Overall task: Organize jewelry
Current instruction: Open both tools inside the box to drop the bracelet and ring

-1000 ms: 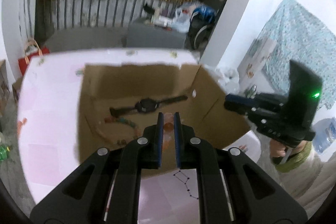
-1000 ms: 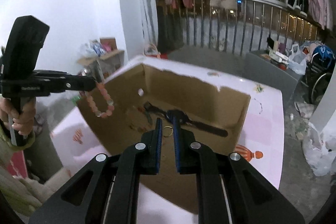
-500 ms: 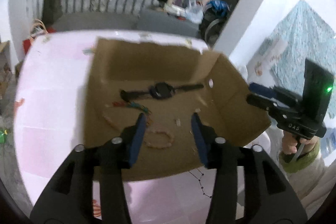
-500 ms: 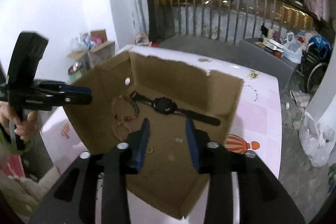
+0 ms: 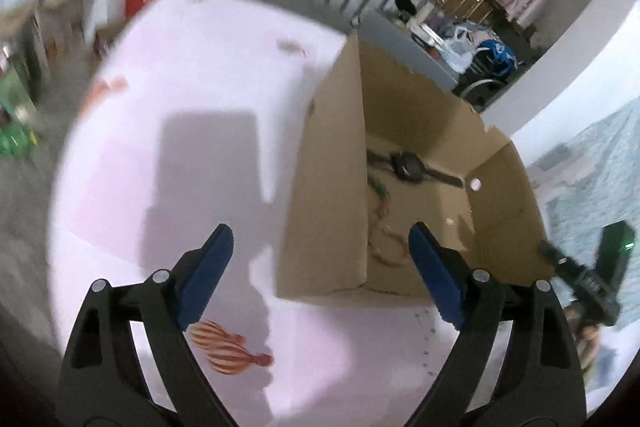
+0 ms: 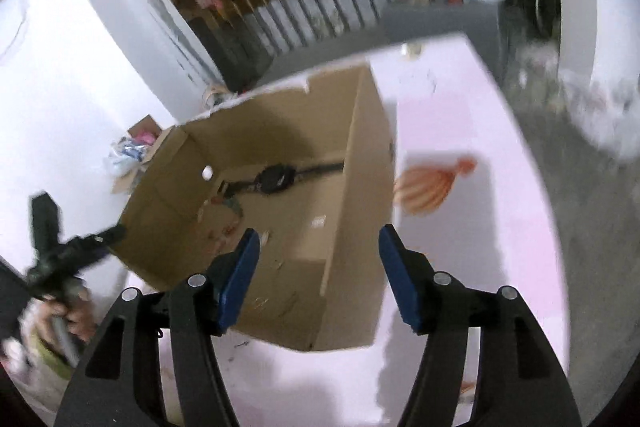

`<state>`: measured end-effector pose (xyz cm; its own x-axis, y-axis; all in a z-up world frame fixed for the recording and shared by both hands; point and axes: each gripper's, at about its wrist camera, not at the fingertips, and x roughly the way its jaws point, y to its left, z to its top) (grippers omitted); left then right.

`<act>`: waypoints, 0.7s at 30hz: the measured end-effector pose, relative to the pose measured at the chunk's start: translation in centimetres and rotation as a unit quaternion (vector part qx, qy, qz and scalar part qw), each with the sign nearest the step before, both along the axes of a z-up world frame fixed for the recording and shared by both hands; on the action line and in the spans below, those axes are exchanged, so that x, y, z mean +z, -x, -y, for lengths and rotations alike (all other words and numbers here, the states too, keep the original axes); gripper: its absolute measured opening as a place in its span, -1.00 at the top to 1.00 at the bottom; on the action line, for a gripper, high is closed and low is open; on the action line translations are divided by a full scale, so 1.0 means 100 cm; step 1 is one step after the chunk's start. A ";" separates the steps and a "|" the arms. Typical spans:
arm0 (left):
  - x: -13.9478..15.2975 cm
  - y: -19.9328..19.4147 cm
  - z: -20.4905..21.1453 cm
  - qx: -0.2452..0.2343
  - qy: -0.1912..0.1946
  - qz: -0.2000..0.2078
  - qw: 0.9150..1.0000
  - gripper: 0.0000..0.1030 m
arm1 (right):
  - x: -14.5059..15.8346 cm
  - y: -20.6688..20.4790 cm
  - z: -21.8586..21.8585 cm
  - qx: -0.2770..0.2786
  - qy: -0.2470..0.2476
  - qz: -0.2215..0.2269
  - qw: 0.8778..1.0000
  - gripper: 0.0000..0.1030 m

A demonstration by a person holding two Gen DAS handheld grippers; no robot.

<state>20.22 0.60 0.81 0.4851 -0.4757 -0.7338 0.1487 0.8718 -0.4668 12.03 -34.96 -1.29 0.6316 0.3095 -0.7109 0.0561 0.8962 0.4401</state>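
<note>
On a pale pink table (image 5: 168, 155), the left gripper (image 5: 320, 259) opens its jaws wide, empty, astride an open brown cardboard box's (image 5: 324, 211) near wall. Inside lie a black wristwatch (image 5: 408, 165) and beaded bracelets (image 5: 384, 239). The right gripper (image 6: 318, 261), also opening and empty, straddles the box's other wall.

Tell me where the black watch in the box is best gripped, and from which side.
Probably the strap, not the case. The black watch lies flat and stretched out on the floor of the cardboard box, so the narrow strap suits jaws set across it. Come from above through the open top; the walls block any sideways approach.
</note>
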 end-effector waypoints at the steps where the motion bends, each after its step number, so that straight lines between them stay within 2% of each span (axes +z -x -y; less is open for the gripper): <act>1: -0.005 -0.001 0.003 -0.005 0.012 -0.010 1.000 -0.66 | -0.005 -0.003 -0.006 0.011 0.000 -0.014 1.000 -0.22; 4: -0.012 -0.001 0.017 -0.037 0.058 -0.028 0.997 -0.66 | -0.005 -0.005 -0.017 0.015 0.038 -0.020 0.999 -0.23; 7: -0.009 0.000 0.035 -0.028 0.019 -0.016 0.999 -0.67 | -0.004 -0.008 -0.016 0.010 0.033 -0.031 0.999 -0.23; 11: -0.001 0.005 0.041 -0.016 0.021 -0.016 1.000 -0.67 | 0.001 -0.004 -0.017 0.010 0.051 -0.030 0.998 -0.21; 21: 0.000 0.032 0.031 -0.018 0.025 -0.021 0.999 -0.67 | 0.006 0.029 -0.018 0.003 0.053 -0.035 0.998 -0.21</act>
